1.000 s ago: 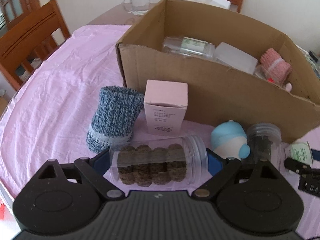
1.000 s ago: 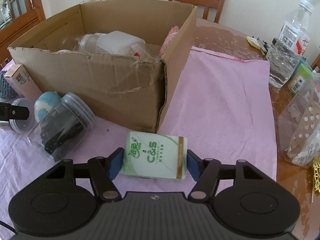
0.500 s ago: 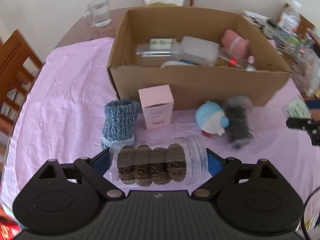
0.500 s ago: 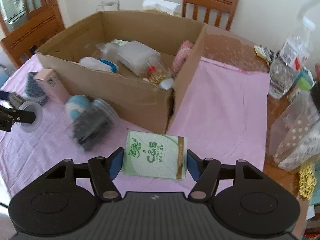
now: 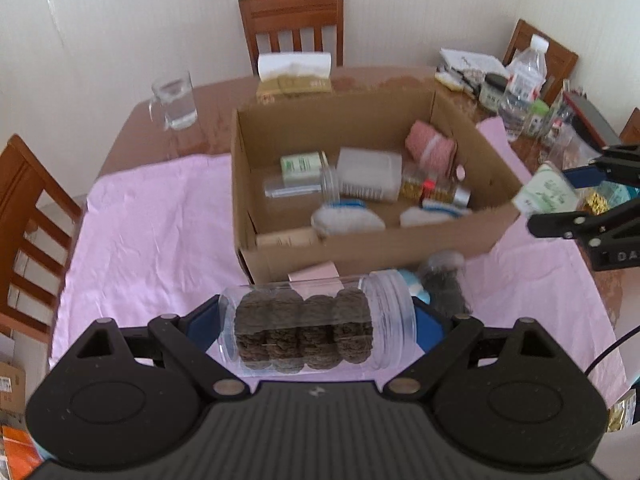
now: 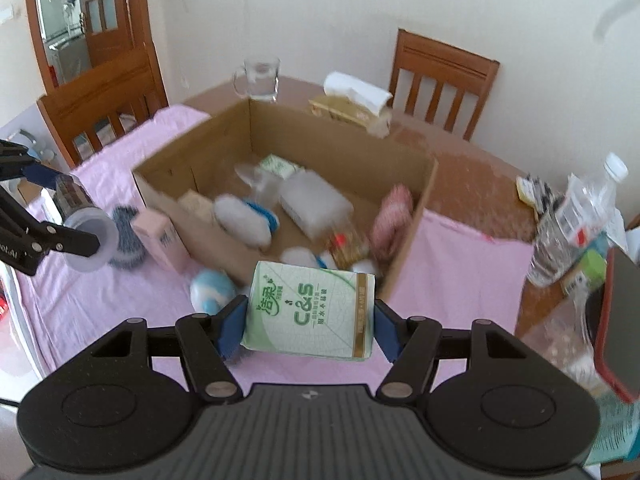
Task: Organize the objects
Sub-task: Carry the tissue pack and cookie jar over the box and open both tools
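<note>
Left wrist view: the left gripper (image 5: pixel 316 330) is clamping a clear jar of brown biscuits (image 5: pixel 306 334) end to end, carrying it clear of the pink tablecloth (image 5: pixel 160 232), short of the open cardboard box (image 5: pixel 360 252). Right wrist view: the right gripper (image 6: pixel 310 320) is pinching a green tissue pack (image 6: pixel 310 314) by its short edges, hovering before the box's near corner. Both items are apparently in transit toward the box, which is already holding jars, a pink roll and brushes. Next, each load is needing carriage over the near wall, then release above a free patch inside, one hand perhaps following the other to avoid crowding.
</note>
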`<action>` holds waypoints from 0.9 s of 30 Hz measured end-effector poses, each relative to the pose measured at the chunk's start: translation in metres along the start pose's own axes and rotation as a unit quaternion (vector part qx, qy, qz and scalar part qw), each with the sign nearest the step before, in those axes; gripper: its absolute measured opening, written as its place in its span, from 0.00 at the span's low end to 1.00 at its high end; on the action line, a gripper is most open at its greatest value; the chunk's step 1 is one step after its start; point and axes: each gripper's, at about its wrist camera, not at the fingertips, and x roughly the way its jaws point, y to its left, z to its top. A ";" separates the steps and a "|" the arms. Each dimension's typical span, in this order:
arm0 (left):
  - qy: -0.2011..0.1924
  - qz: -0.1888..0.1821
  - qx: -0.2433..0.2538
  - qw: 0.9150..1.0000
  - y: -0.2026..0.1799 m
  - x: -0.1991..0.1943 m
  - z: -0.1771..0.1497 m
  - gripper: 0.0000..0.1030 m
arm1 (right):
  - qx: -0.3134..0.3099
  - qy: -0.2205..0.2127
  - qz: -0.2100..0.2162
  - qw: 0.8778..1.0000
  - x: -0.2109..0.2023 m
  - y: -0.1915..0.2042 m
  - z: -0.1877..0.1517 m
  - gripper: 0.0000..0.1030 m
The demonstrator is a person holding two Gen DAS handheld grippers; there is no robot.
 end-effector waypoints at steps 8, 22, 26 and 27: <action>-0.025 -0.015 -0.005 1.000 0.015 -0.006 0.029 0.90 | -0.018 -0.018 0.014 1.000 0.019 0.014 0.041 0.68; -0.046 -0.012 0.015 0.999 0.020 0.010 0.074 0.90 | -0.012 -0.021 0.008 1.000 0.048 0.023 0.067 0.98; -0.043 -0.021 0.027 0.999 0.013 0.019 0.086 0.90 | -0.010 -0.006 -0.003 1.000 0.051 0.024 0.058 0.98; -0.044 -0.023 0.031 0.998 0.011 0.021 0.089 0.90 | -0.009 -0.005 -0.004 1.000 0.052 0.023 0.056 0.98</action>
